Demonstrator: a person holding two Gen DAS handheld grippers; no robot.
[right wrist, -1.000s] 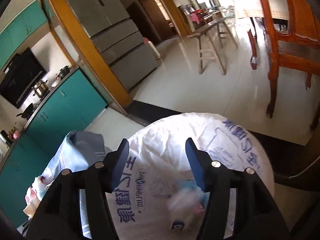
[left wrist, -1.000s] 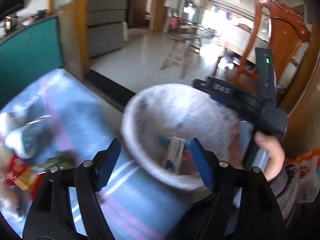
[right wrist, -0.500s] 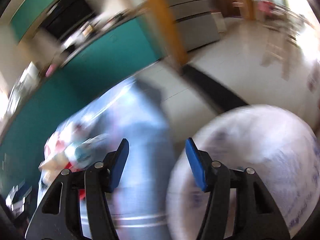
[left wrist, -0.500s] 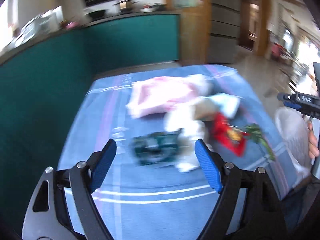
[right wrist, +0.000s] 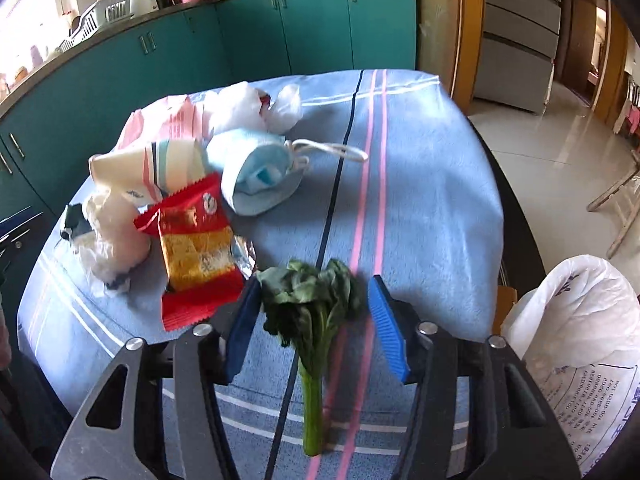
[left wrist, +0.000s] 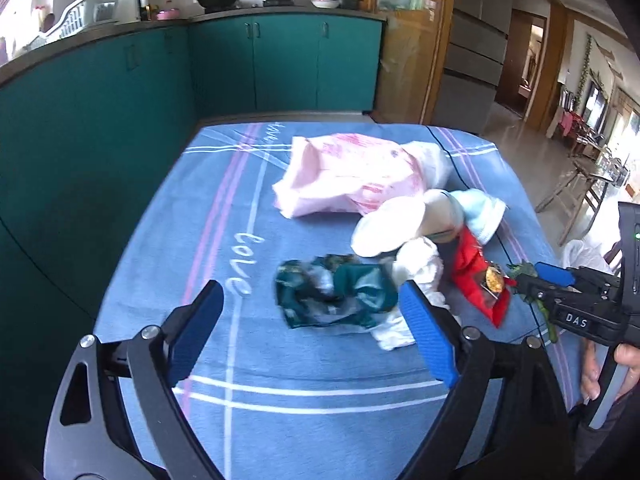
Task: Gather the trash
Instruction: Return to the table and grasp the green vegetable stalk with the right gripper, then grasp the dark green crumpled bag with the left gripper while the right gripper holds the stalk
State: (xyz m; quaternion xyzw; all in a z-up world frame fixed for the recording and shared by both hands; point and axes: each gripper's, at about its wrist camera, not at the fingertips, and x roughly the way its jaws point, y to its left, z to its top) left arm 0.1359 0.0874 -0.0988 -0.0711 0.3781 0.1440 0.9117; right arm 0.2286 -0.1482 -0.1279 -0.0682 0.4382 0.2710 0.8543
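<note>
On my feeds: a blue tablecloth (right wrist: 420, 200) striped pink, white and navy; a red-and-gold snack wrapper (right wrist: 196, 252); a dark green leafy vegetable (right wrist: 308, 304); a pale blue face mask (right wrist: 256, 176); a pink-printed plastic bag (left wrist: 352, 176); a crumpled teal wrapper (left wrist: 336, 292); teal cabinets (left wrist: 280, 64) behind.

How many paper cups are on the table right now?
2. One paper cup lies on its side mid-pile, mouth toward the camera; the other cup lies beside it against the blue mask. More could be hidden under the pink bag.
</note>
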